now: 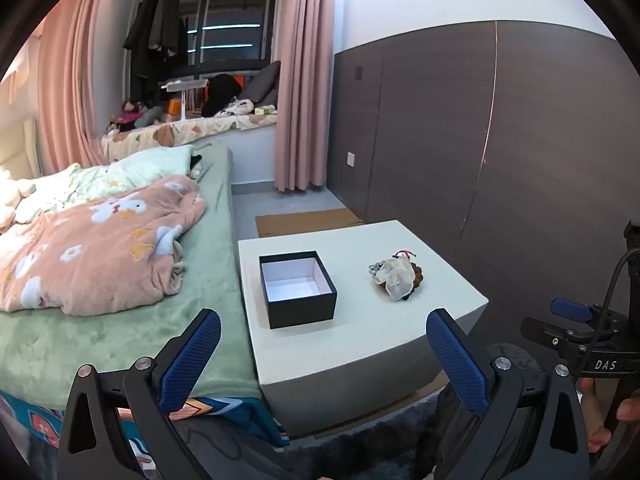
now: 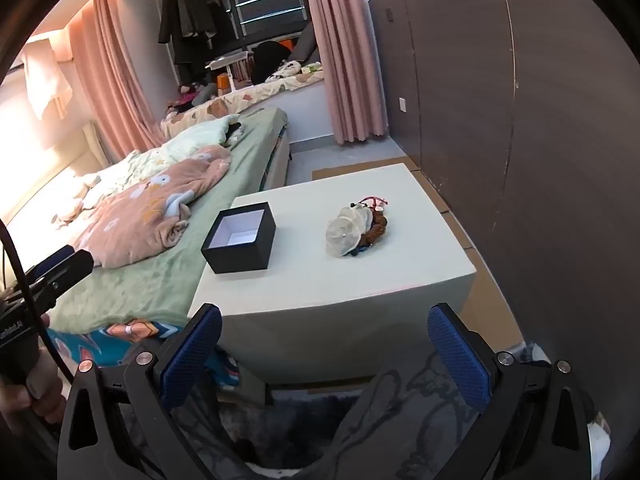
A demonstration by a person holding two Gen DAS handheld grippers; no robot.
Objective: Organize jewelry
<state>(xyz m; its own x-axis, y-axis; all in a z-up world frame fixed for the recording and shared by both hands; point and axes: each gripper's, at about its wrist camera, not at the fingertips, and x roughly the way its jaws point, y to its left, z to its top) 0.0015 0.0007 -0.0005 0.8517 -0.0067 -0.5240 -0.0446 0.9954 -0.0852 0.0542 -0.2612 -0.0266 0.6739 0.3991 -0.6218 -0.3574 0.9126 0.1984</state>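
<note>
An open black box (image 1: 297,289) with a white inside stands empty on the left part of a white bedside table (image 1: 360,344). A heap of jewelry (image 1: 395,276), with white flower-like pieces, brown beads and a red cord, lies to its right. Both show in the right wrist view too: the box (image 2: 240,238) and the jewelry (image 2: 357,226) on the table (image 2: 332,288). My left gripper (image 1: 324,344) is open and empty, in front of the table's near edge. My right gripper (image 2: 325,342) is open and empty, also short of the table.
A bed (image 1: 120,300) with a pink blanket (image 1: 100,248) lies against the table's left side. A dark wood wall panel (image 1: 500,140) runs along the right. Cardboard (image 1: 308,220) lies on the floor behind the table. The right gripper's body (image 1: 592,332) shows at the left view's right edge.
</note>
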